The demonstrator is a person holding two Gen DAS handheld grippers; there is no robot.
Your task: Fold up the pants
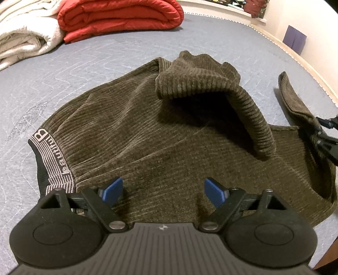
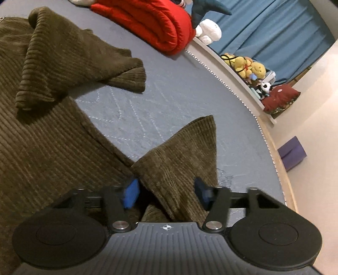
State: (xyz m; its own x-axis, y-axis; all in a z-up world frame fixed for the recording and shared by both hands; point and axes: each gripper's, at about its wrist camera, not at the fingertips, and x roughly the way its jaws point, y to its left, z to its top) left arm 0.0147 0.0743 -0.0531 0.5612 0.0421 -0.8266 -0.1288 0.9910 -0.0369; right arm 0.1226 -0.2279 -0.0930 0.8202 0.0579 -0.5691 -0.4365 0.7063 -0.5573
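Grey bed (image 1: 105, 63): pants (image 1: 137, 131); left gripper (image 1: 163, 190) wide, empty; right gripper (image 2: 165, 192) w/ hem between, unpinched.

We see a big bed with a grey-blue quilted cover (image 1: 126, 55) filling most of both views. At the top of the left view a red blanket (image 1: 120, 19) lies folded beside a cream one (image 1: 25, 36). In the upper right of the right view hang blue curtains (image 2: 274, 31), with soft toys (image 2: 249, 65) below them. A purple box (image 2: 292, 153) sits on the pale floor (image 2: 316, 127) at right.
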